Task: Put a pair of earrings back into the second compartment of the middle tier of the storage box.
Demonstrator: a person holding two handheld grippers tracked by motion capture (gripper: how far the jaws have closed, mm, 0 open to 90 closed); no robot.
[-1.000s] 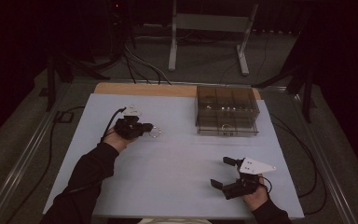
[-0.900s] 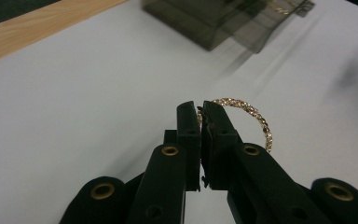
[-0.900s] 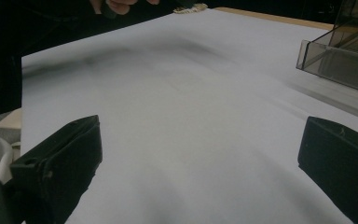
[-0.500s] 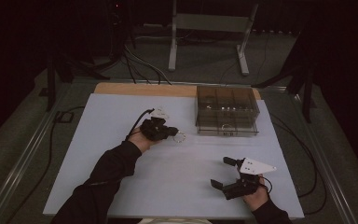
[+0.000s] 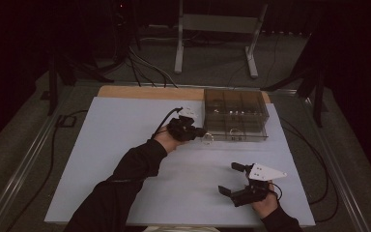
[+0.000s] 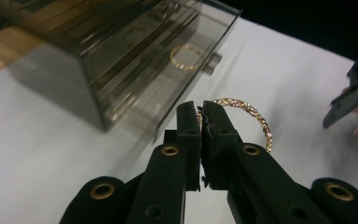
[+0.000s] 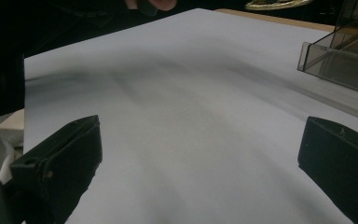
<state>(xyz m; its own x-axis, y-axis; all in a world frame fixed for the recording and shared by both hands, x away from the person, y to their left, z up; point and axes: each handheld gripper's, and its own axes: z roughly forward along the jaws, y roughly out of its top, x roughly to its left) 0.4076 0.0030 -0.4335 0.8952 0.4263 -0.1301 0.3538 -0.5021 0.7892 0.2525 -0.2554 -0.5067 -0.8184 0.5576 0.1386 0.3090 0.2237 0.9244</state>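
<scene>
High view showed the left gripper (image 5: 199,134), clamped on a gold bracelet (image 6: 247,116), had carried it rightward to just beside the smoky drawer box (image 5: 235,115), so stowing looked near. The right gripper (image 5: 235,180) rested wide apart, empty.

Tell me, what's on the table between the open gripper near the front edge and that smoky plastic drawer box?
Nothing: in the high view, bare white tabletop runs from the right gripper up to the drawer box.
</scene>
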